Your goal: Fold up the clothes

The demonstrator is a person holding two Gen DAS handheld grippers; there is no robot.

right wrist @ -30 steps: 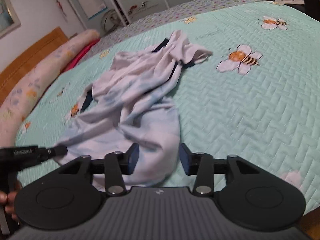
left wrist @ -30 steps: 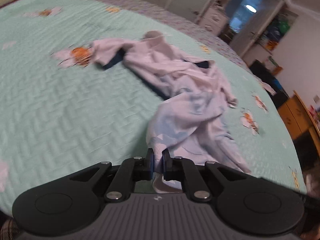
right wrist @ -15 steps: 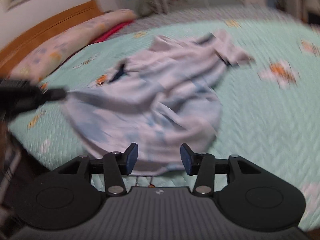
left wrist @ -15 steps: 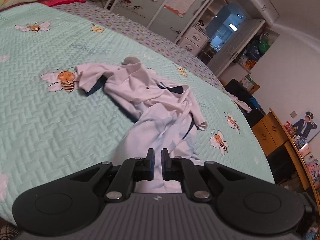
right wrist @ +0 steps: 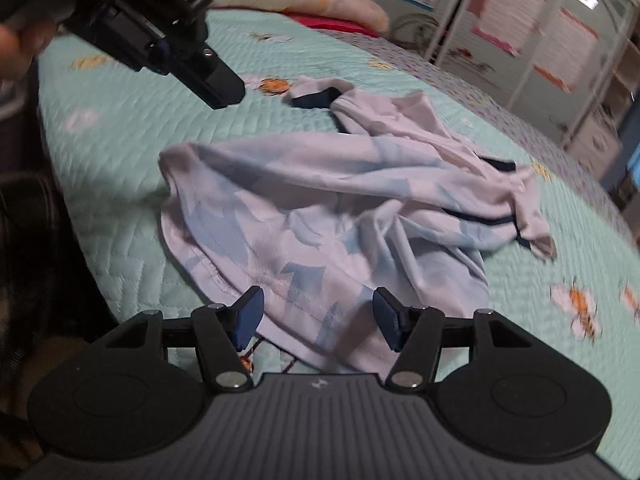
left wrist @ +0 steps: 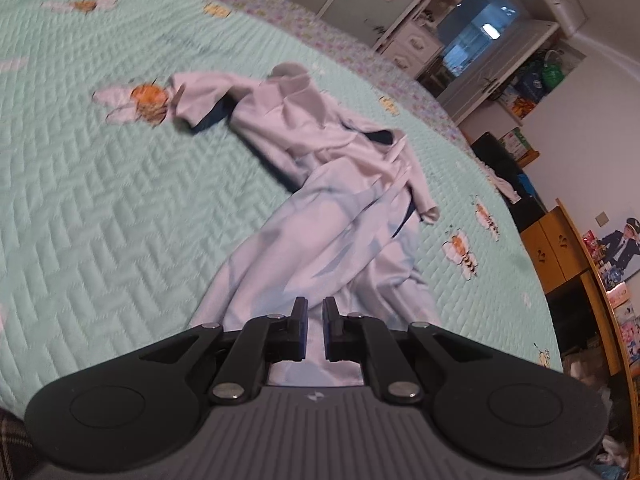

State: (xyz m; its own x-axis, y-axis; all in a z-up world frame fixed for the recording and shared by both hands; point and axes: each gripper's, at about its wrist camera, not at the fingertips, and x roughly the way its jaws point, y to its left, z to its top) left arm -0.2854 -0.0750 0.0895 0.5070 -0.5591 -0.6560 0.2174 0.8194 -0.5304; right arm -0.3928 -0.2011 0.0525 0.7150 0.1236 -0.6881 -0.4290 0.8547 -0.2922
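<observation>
Pale blue-and-white patterned shirt with navy trim (right wrist: 320, 216) lies crumpled and twisted on the mint-green quilted bedspread with bee motifs (left wrist: 100, 220), its hem toward the near edge of the bed, collar and one sleeve trailing far. Not folded as it lies. Left tongs (left wrist: 315, 320) hover above the near hem, fingers nearly pressed together with a narrow gap; in the right wrist view they hang clear of the cloth, upper left, so nothing appears pinched. Right tongs (right wrist: 318, 314) stand spread wide, straddling the hem just above it, gripping nothing. Judgement: the garment needs spreading flat; best to take the hem at two well-separated corners, one layer only, and draw it taut toward the near side so the twist falls out. Hem overhangs close to the bed's near edge, so pulling further risks sliding it off. Open bedspread left and far gives ample room; wooden cabinet (left wrist: 560, 248) stands right, off the bed.
</observation>
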